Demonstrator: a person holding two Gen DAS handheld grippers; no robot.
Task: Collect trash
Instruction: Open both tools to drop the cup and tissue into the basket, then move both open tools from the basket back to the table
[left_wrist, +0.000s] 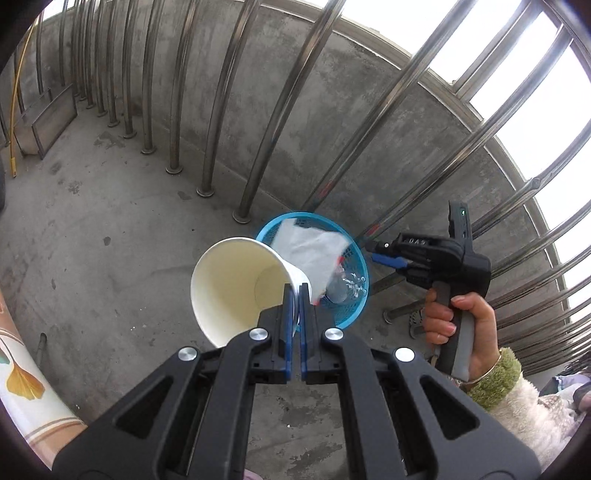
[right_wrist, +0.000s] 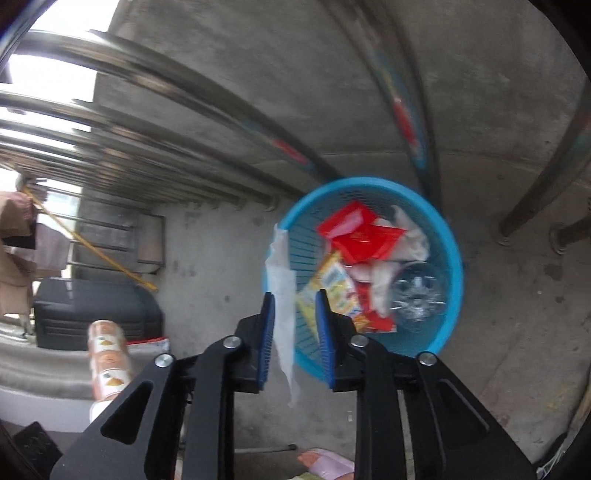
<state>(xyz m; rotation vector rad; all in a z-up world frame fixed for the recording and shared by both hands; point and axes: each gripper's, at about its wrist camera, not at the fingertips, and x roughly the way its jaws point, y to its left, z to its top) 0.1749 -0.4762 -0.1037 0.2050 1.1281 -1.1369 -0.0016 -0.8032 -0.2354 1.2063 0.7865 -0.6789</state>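
On stained concrete floor (left_wrist: 110, 258) beside steel railing (left_wrist: 218, 110), blue basket (right_wrist: 452, 258); left gripper (left_wrist: 294, 291) clenched on paper cup (left_wrist: 236, 288), right gripper (right_wrist: 295, 306) released around tissue (right_wrist: 284, 295).

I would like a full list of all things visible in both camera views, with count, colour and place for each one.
paper cup: one, white, held by its wall in the left gripper, in front of the basket
basket: one, blue, on the concrete floor beside the railing
tissue: one, white, hanging between the right gripper's open fingers, over the basket rim
red wrappers: at least two, red, inside the basket
yellow packet: one, yellow, inside the basket
clear plastic bottle: one, transparent, inside the basket
railing bars: many, steel, along the concrete wall
left gripper: one, black with blue pads, shut on the cup
right gripper: one, black with blue pads, open
hand: one, holding the right gripper's handle
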